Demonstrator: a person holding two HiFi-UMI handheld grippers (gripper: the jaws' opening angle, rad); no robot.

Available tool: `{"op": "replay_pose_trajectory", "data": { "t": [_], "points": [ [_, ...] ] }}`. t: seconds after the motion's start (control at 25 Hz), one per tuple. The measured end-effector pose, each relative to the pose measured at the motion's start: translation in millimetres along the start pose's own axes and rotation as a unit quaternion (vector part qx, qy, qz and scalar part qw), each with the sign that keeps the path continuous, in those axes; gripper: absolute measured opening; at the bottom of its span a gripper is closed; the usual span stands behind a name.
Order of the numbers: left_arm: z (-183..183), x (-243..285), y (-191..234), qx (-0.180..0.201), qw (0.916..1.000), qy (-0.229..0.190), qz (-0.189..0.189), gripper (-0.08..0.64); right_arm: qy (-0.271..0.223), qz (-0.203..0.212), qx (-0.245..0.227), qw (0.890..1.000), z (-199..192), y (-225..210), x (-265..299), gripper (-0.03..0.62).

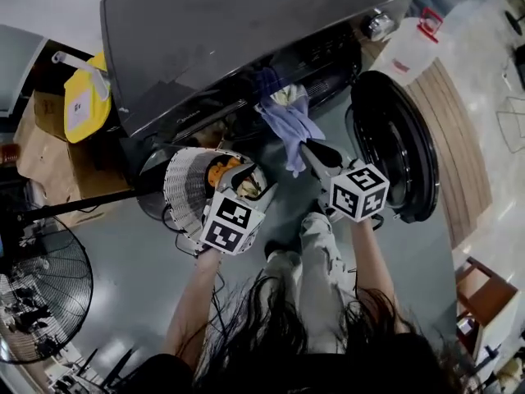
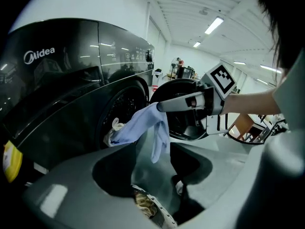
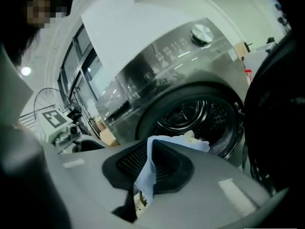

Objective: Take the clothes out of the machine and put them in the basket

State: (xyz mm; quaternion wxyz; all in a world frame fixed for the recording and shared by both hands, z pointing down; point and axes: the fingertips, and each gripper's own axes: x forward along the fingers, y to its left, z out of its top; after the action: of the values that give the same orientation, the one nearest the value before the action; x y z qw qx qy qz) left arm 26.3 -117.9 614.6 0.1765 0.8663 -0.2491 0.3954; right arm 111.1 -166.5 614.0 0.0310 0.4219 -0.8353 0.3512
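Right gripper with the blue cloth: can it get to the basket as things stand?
Probably yes. The right gripper, shut on the blue cloth, is close beside the basket, and nothing stands between them in the head view. The left gripper hangs over one side of the basket and may crowd the drop.

Left gripper [image 1: 261, 189], right gripper [image 1: 312, 151]: grey moulded shells, black textured pads [image 3: 128, 162]. Each carries a white cube [image 1: 358, 191] with black square markers. Person: long dark hair [image 1: 279, 327], pale trousers [image 1: 316, 253], top [image 1: 152, 377] apparently dark, forearms unsleeved.
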Motion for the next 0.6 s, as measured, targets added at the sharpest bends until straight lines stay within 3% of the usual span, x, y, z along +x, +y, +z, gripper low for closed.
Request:
{"op": "replay_pose_trajectory", "data": {
  "t": [0.12, 0.24, 0.6],
  "points": [
    [13, -6, -10, -0.014, 0.9997, -0.017, -0.010, 0.264, -0.011, 0.012, -0.009, 1.000, 18, 19, -20, 0.057],
    [20, -13, -16, 0.001, 0.9999, -0.011, -0.003, 0.323, -0.023, 0.024, -0.007, 0.999, 35, 38, -37, 0.057],
    [27, 20, -17, 0.019, 0.9994, 0.029, 0.005, 0.337, -0.004, 0.069, -0.037, 0.997, 77, 87, -75, 0.057]
  ]
}}
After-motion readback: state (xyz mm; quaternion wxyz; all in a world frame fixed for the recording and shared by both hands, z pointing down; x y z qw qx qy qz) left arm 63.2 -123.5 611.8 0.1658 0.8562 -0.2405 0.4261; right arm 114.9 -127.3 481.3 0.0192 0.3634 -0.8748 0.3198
